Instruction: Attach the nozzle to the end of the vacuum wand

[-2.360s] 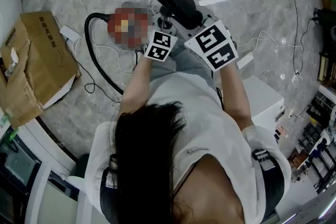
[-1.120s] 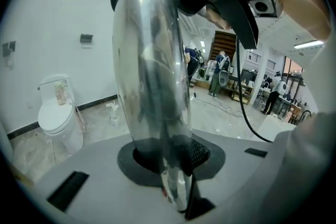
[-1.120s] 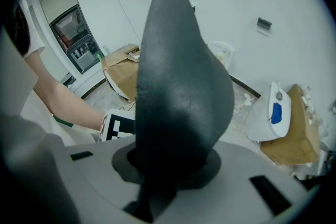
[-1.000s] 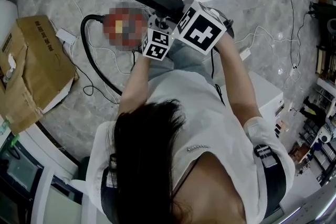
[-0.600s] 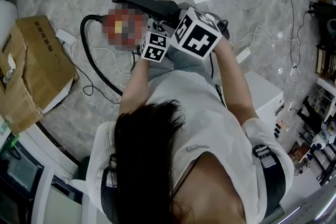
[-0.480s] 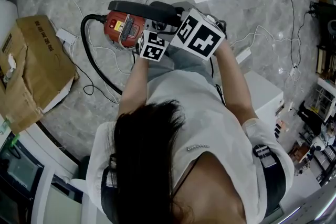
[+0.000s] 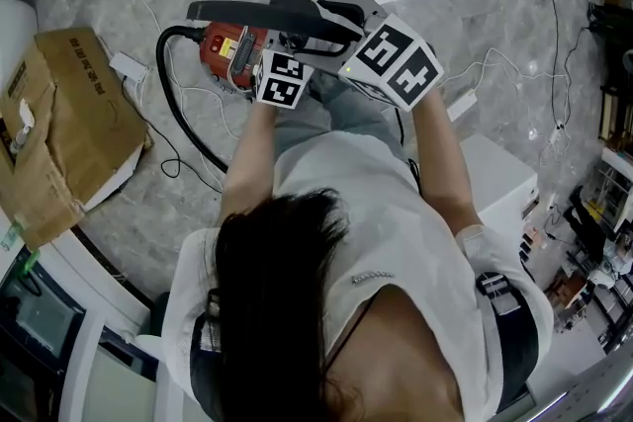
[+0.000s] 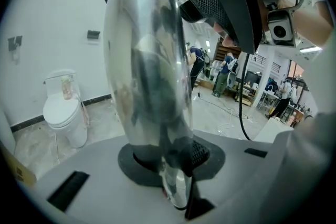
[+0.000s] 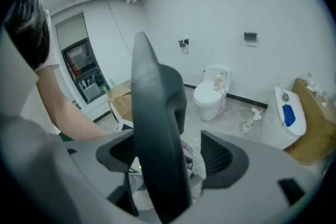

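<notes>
Upper centre, the left gripper point(image 8: 171, 165) clamps the wand point(image 8: 147, 60); the right gripper point(image 9: 173, 161) has just opened wide around the nozzle point(image 9: 155, 113).

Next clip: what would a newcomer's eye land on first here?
The shiny vacuum wand fills the left gripper view, clamped in the left gripper. In the right gripper view the black nozzle stands between the jaws of the right gripper, which have just been opening. In the head view, a red canister vacuum sits on the marble floor just beyond both grippers.
</notes>
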### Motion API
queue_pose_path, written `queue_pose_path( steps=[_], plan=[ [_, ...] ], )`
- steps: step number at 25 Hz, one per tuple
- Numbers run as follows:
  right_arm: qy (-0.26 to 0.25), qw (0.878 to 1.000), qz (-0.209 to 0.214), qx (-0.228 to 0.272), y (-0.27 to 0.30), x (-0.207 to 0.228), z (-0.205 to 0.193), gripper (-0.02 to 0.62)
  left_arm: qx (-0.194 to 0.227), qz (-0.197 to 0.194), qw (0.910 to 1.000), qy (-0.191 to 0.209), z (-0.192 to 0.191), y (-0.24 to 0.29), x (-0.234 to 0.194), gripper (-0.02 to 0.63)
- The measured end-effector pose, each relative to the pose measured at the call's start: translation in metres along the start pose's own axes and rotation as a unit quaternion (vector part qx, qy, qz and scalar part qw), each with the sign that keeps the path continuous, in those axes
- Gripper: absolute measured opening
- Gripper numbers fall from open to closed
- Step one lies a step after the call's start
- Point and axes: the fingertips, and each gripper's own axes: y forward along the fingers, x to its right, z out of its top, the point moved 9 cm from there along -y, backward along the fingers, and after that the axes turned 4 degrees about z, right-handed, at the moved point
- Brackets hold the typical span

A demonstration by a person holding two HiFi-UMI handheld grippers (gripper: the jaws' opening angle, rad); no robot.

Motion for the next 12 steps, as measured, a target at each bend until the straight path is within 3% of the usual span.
queue_pose_path(
  steps=[3,6,12],
  plan=[
    [0.019,0.997,-0.004,0.08,-0.014,0.005,0.004,0.362,0.004,0.008,1.0,0.0,0.003,0.001,-0.008,0.075],
    [0.028,0.985,-0.026,0.169,-0.032,0.01,0.007,0.362,0.0,0.007,1.0,-0.003,0.004,0.003,-0.017,0.075],
    [0.043,0.963,-0.066,0.257,-0.054,0.013,0.005,0.362,0.002,0.015,0.9999,-0.008,0.011,0.006,-0.034,0.075]
  ],
)
